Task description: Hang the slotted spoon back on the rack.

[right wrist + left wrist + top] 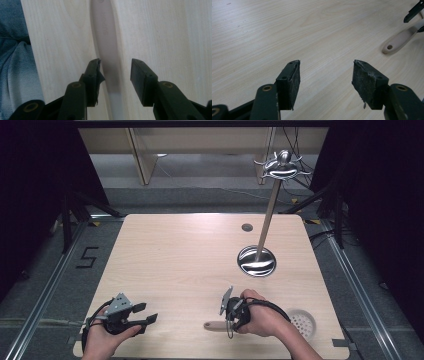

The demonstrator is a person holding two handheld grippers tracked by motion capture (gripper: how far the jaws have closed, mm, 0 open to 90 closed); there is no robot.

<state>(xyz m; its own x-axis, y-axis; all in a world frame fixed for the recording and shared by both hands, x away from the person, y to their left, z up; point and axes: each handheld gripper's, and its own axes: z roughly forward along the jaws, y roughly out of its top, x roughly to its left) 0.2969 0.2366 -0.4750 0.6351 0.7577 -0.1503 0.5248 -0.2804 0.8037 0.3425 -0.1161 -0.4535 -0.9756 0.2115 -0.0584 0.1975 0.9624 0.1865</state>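
Nearest, at the counter's (165, 250) front edge, two hand-held grippers are seen from above. At the left, the left hand-held gripper (148, 313) is held with its jaws wide apart and nothing between them; bare wood is seen past its pads (290, 82) in its own view. At the right, the right hand-held gripper (113, 75) is lowered over a skimmer's pale handle (106, 42), its jaws partly open, one on each side of the handle; the pads do not appear to press on it yet. The handle lies flat on the counter, its end with the hanging hole (389, 47) pointing toward the left gripper. The skimmer's round perforated head (302, 321) is seen just right of the right hand.

A good grasp is judged to need the jaws kept square across the handle, centred, lowered close to the wood, then closed firmly.

Farther back, at the right rear, a metal stand (257, 260) with hooks on top (281, 166) is set, well apart from the skimmer.
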